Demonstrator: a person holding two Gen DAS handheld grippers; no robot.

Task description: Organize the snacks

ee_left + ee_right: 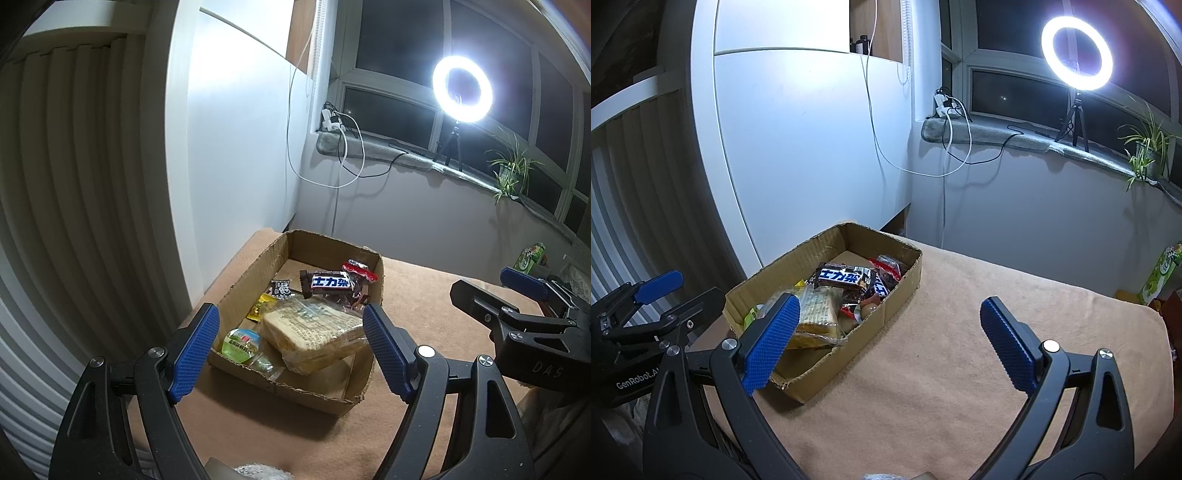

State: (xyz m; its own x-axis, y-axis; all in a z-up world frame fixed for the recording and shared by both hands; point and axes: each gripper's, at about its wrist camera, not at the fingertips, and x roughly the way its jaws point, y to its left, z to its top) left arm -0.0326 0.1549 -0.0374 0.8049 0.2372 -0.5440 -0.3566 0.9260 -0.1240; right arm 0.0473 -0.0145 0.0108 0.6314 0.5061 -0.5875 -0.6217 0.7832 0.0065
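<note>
A shallow cardboard box (255,266) (901,291) sits on a tan cloth. It holds several snacks: a wrapped yellow cake (314,332) (816,314), a brown Snickers bar (328,282) (844,277), a green jelly cup (240,343), a yellow sachet (263,306) and red wrappers (360,271) (886,264). My left gripper (290,349) is open and empty, just in front of the box. My right gripper (890,339) is open and empty, over the cloth to the right of the box.
The tan cloth (960,350) covers the table. A green packet (530,256) (1161,275) stands at the far right edge. A white cabinet (798,147) stands behind the box. A ring light (1076,51) and a potted plant (1147,147) stand on the window sill.
</note>
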